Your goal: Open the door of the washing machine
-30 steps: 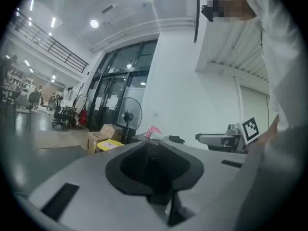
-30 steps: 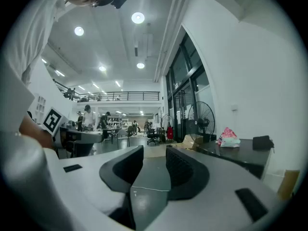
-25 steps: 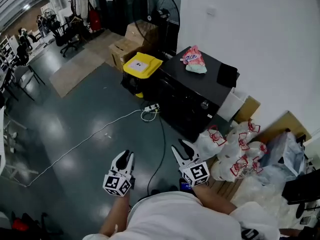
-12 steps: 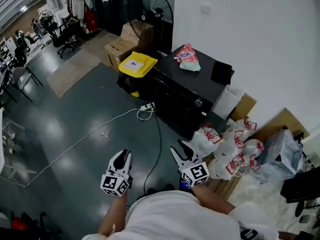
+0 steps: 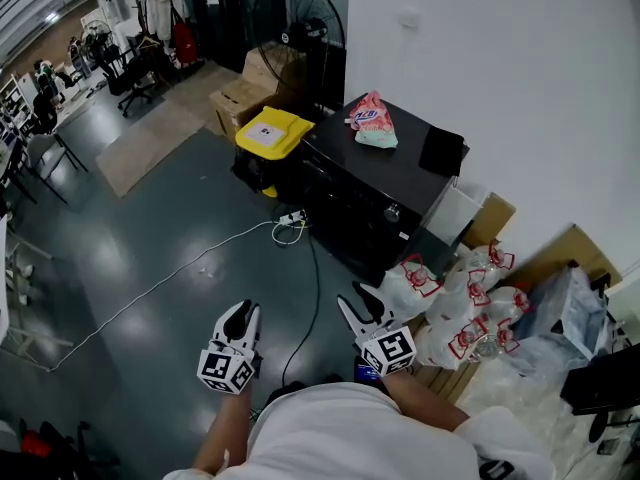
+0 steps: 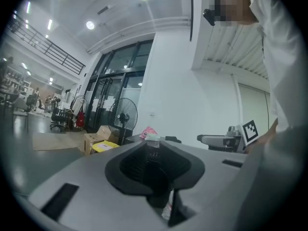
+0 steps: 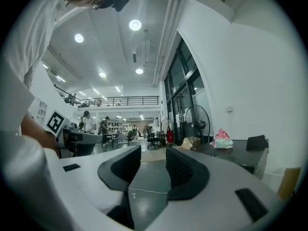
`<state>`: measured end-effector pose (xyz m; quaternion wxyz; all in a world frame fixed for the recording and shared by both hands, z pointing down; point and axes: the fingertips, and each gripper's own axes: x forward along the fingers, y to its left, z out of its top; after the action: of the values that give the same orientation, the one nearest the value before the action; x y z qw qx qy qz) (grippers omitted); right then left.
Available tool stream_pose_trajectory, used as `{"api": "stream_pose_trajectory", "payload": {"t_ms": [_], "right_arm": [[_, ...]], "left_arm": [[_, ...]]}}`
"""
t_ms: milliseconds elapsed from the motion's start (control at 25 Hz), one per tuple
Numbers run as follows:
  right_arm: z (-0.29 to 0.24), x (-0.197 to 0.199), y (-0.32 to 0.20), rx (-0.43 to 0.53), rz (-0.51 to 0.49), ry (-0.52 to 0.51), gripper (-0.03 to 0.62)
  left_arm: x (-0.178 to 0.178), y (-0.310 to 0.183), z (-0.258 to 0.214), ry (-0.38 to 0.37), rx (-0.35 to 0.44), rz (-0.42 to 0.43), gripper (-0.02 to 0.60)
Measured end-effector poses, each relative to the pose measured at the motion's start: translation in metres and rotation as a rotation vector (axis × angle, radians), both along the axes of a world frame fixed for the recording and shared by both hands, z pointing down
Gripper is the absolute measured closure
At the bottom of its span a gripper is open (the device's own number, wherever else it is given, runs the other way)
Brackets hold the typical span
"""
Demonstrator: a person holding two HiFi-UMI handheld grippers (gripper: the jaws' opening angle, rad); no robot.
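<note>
Head view, machine: the black boxy washing machine (image 5: 395, 168) stands against the white wall (image 5: 500, 68), well ahead of both tongs. Its long axis runs along the wall, upper left to lower right, and its front faces the grey floor (image 5: 180, 228).
Head view, door: the front is dark and foreshortened, so the door's outline cannot be made out.
Head view, top: flat and matte, with a crinkled pink bag (image 5: 372, 120) lying on it.
Left gripper view: the left gripper (image 5: 241, 315) has its ribbed black pads together, seemingly empty. They hide most of the machine behind them.
Right gripper view: the right gripper (image 5: 360, 301) has its jaws wide apart, with only floor between them. The machine's top is cut off at the right edge.
</note>
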<state>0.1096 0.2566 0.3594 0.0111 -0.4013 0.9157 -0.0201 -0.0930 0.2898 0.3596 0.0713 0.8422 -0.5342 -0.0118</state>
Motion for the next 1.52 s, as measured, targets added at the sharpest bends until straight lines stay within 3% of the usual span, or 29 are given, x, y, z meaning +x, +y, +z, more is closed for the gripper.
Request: {"api": "stream_pose_trajectory", "payload": {"t_ms": [360,680,1160,1520], "right_arm": [[0.011,0.005,-0.042,-0.017,-0.02,-0.007,0.414],[0.029,-0.024,-0.12,-0.058,-0.042,0.056,0.415],[0.033,-0.086,-0.296,-0.094,-0.03,0.165,0.414],[0.047,-0.104,-0.385,-0.132,-0.009,0.156,0.416]], "left_arm": [[-0.006,-0.023,0.018,0.003,-0.045,-0.049,0.499],[-0.035,-0.12,0.034,0.024,-0.056,-0.049,0.499],[-0.085,-0.287,0.042,-0.028,-0.091,0.077,0.499],[-0.088,-0.385,0.065,-0.036,-0.131,0.186,0.498]]}}
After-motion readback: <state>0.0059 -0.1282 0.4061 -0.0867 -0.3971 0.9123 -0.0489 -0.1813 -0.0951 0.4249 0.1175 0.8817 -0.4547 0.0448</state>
